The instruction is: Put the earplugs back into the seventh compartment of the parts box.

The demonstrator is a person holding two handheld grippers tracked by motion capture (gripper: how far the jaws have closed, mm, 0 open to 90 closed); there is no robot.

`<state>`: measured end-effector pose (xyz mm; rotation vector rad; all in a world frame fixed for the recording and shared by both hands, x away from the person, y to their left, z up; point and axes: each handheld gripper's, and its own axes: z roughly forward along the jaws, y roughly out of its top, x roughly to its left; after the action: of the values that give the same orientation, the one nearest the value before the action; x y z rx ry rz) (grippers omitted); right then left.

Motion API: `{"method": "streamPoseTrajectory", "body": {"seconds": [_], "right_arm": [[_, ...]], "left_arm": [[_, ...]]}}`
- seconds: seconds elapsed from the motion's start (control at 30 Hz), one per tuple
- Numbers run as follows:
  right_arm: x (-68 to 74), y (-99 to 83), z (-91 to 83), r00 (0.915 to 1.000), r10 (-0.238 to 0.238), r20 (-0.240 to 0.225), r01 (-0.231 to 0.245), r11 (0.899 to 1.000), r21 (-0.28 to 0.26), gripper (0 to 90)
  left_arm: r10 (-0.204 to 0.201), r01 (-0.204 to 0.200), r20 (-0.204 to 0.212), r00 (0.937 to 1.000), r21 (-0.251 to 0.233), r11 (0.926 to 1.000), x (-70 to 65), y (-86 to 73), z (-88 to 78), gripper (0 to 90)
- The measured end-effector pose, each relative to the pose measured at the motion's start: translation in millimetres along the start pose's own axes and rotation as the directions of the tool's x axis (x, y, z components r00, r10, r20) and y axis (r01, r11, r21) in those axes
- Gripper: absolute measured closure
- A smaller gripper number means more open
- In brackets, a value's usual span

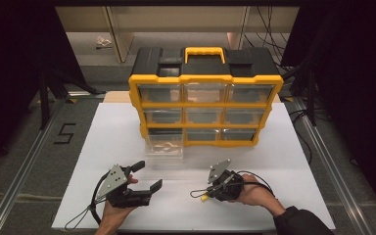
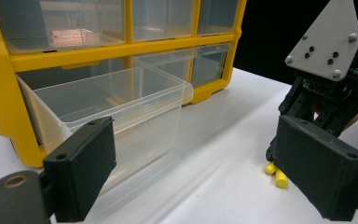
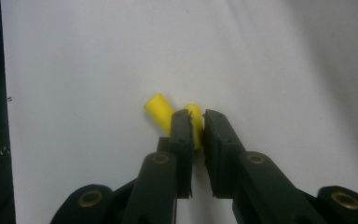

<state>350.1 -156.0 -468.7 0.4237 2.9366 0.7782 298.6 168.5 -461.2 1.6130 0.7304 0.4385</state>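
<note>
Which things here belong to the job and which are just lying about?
In the job:
- right gripper, shut on one yellow plug
- second yellow plug beside it
- pulled-out clear drawer
- yellow organiser
- left gripper, jaws open

Lying about:
- floor marking "5"
- cables behind

Matt yellow foam-like plugs, clear glossy plastic drawer, smooth matt white tabletop, matt black gripper.

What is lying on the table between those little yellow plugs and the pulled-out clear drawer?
Nothing: the high view shows only bare white table between the yellow plugs and the clear drawer.
</note>
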Motion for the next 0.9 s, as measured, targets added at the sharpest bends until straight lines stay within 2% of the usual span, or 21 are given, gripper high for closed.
{"method": "streamPoseTrajectory", "body": {"seconds": [0.03,0.07,0.1,0.13,0.17,0.2,0.3,0.47,0.5,0.6,0.63,0.7,0.77,0.8,0.83,0.87,0.9], "right_arm": [[-0.1,0.3,-2.8,0.9997,-0.004,0.024,0.004,1.0,-0.008,84.9],[-0.1,0.3,-2.8,0.9997,-0.004,0.024,0.004,1.0,-0.008,84.9],[-1.8,1.4,-9.8,0.9993,0.007,0.037,-0.006,0.999,-0.038,85.3],[-1.8,1.4,-9.8,0.9993,0.007,0.037,-0.006,0.999,-0.038,85.3],[-3.2,2.2,-17.9,0.9985,0.017,0.052,-0.013,0.997,-0.071,85.3],[-3.2,2.2,-17.9,0.9985,0.017,0.052,-0.013,0.997,-0.071,85.3],[-5.3,3.2,-29.1,0.996,0.032,0.084,-0.022,0.992,-0.122,85.3],[-7.1,3.7,-36.0,0.9932,0.045,0.107,-0.026,0.985,-0.169,85.3],[-7.5,4.3,-40.6,0.9913,0.056,0.119,-0.031,0.979,-0.199,85.2],[-7.1,5.1,-44.4,0.9891,0.066,0.132,-0.035,0.974,-0.223,85.3],[-7.2,6.6,-49.8,0.9855,0.075,0.152,-0.033,0.964,-0.264,85.2],[-7.2,7.3,-51.7,0.9844,0.077,0.158,-0.03,0.96,-0.278,85.2],[-6.8,11.2,-59.6,0.9797,0.089,0.18,-0.027,0.946,-0.322,85.3],[-6.8,11.2,-59.6,0.9797,0.089,0.18,-0.027,0.946,-0.322,85.3],[-7.2,13.8,-62.6,0.9771,0.093,0.191,-0.022,0.939,-0.342,85.2],[-7.2,13.8,-62.6,0.9771,0.093,0.191,-0.022,0.939,-0.342,85.2],[-8.4,16.5,-66.0,0.9749,0.098,0.2,-0.019,0.931,-0.364,85.2]], "left_arm": [[0.001,-0.001,0.0,1.0,0.0,1.0,-0.1,0.0,0.1,12.6],[0.002,-0.002,-0.001,1.0,0.001,1.0,-0.1,0.0,0.0,12.6],[0.002,-0.002,0.0,1.0,0.0,1.0,-0.2,0.1,-0.2,12.6],[0.002,-0.002,0.0,1.0,0.0,1.0,-0.2,0.1,-0.2,12.6],[0.001,-0.001,0.0,1.0,-0.002,1.0,-0.2,0.1,-0.2,12.6],[0.001,-0.001,0.0,1.0,-0.001,1.0,-0.2,0.1,-0.2,12.6],[0.004,-0.004,-0.002,1.0,0.0,1.0,-0.4,0.2,-0.5,12.7],[0.005,-0.005,-0.003,1.0,0.0,1.0,-0.5,0.1,-0.3,12.7],[0.005,-0.005,-0.003,1.0,-0.001,1.0,-0.4,0.2,-0.3,12.7],[0.007,-0.007,-0.004,1.0,0.001,1.0,-0.6,0.0,-0.3,12.7],[0.006,-0.006,-0.002,1.0,-0.002,1.0,-0.7,0.2,-0.6,12.7],[0.005,-0.005,-0.003,1.0,-0.003,1.0,-0.6,0.2,-0.6,12.7],[0.007,-0.007,-0.009,0.9999,-0.002,1.0,-0.2,0.1,-0.9,12.7],[0.007,-0.007,-0.009,0.9999,-0.002,1.0,-0.2,0.1,-0.9,12.7],[0.005,-0.005,-0.012,0.9999,-0.006,1.0,0.0,0.3,-1.1,12.7],[0.005,-0.005,-0.012,0.9999,-0.006,1.0,0.0,0.3,-1.1,12.7],[0.006,-0.006,-0.014,0.9999,-0.006,1.0,0.1,0.2,-1.4,12.7]]}}
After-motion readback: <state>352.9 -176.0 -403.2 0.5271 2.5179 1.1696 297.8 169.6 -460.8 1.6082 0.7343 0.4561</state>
